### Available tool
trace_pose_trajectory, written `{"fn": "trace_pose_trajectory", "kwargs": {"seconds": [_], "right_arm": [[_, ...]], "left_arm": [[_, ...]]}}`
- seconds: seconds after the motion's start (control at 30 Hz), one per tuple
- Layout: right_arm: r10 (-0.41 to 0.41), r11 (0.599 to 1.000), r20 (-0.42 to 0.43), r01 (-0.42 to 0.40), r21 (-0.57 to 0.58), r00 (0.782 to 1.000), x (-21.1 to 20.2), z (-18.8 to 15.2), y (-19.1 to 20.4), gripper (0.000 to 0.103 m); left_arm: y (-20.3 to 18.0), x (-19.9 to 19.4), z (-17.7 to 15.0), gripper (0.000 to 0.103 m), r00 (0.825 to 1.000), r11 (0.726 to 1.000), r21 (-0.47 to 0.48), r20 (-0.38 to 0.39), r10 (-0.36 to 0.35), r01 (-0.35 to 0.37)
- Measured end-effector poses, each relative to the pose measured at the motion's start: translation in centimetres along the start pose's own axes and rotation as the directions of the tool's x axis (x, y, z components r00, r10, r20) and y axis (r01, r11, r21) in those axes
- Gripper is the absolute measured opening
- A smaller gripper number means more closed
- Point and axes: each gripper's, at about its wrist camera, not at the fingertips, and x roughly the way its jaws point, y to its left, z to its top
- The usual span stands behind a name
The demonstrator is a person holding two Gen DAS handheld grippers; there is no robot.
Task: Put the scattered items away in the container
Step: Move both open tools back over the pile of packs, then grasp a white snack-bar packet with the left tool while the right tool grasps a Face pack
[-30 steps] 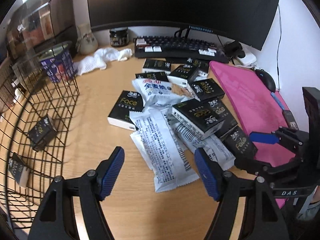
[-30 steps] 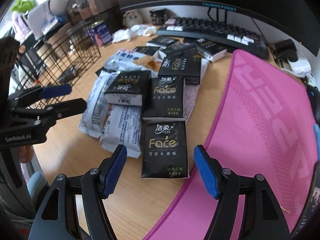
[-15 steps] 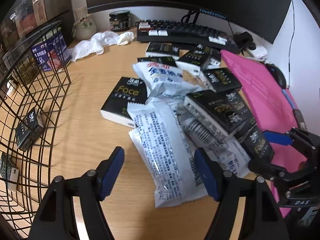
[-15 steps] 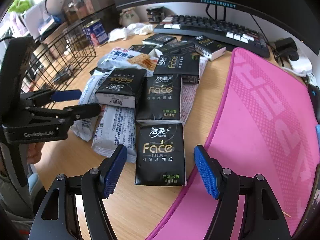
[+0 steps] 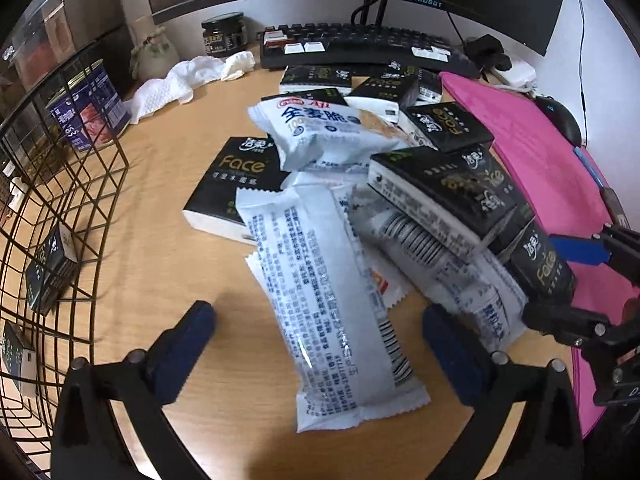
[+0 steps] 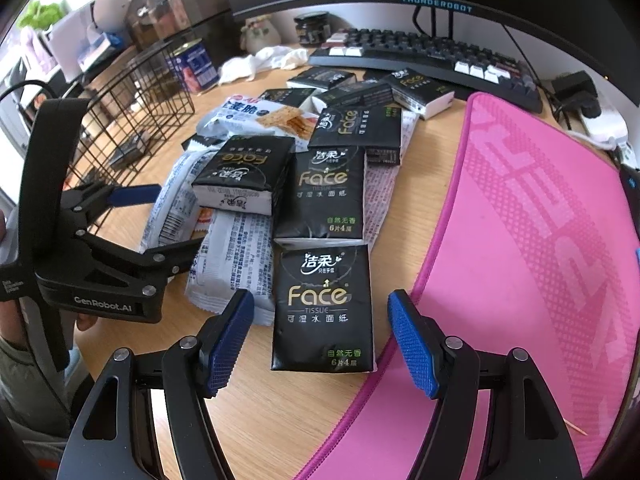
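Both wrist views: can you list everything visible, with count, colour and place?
Long white snack wrapper: one, white with black print, between the left gripper's jaws.
Black Face tissue packs: about ten, black with gold lettering, piled mid-desk; nearest one between the right gripper's jaws.
Black wire basket: one, left edge, at least two tissue packs inside.
Pink desk mat: one, right side.
Black keyboard: one, under the monitor.
White crumpled cloth: one, by the basket.
Blue tin can: one, behind the basket.
Left gripper: jaws opening, touching nothing.
Right gripper: open, straddling the pack.
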Motion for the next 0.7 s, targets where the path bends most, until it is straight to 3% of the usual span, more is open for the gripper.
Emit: {"fn": "trace_pose_trajectory", "kwargs": {"seconds": [0.07,0.13,0.17,0.2,0.23,0.47,0.5,0.6,0.7], "right_arm": [[-0.003,1.0,0.0,0.003,-0.003,1.0,0.1,0.0,0.1,0.07],[-0.003,1.0,-0.001,0.003,-0.005,1.0,0.1,-0.1,0.1,0.07],[-0.003,1.0,-0.001,0.003,-0.005,1.0,0.1,-0.2,0.2,0.07],[-0.002,1.0,-0.001,0.002,-0.006,1.0,0.2,-0.2,0.2,0.07],[-0.002,1.0,-0.001,0.002,-0.005,1.0,0.2,-0.1,0.2,0.07],[-0.008,1.0,-0.006,0.008,-0.022,1.0,0.3,-0.2,0.4,0.069],[-0.015,1.0,-0.008,0.015,-0.025,1.0,0.4,-0.2,0.4,0.067],[-0.043,0.999,-0.006,0.043,-0.023,0.999,0.3,-0.2,0.4,0.046],[-0.022,1.0,-0.012,0.022,-0.006,1.0,0.2,-0.2,0.1,0.046]], "left_arm": [[0.1,-0.1,0.1,0.1,1.0,1.0,0.003,0.0,0.001,-0.001],[0.4,-0.7,0.2,0.085,1.0,1.0,-0.008,0.021,0.009,-0.009],[0.4,-1.0,0.3,0.072,1.0,1.0,-0.009,0.025,0.008,-0.008],[0.4,-1.3,0.5,0.053,1.0,1.0,-0.003,0.029,0.009,-0.009],[0.5,-1.4,0.5,0.046,1.0,1.0,0.001,0.028,0.013,-0.013],[0.8,-2.0,0.6,0.039,0.999,0.999,-0.014,0.034,0.03,-0.03],[0.9,-2.2,0.6,0.039,0.998,0.999,-0.013,0.044,0.039,-0.038],[1.1,-3.2,0.8,0.039,0.998,0.999,-0.022,0.064,0.029,-0.028],[1.1,-4.0,0.8,0.039,0.997,1.0,-0.024,0.076,0.021,-0.02]]}}
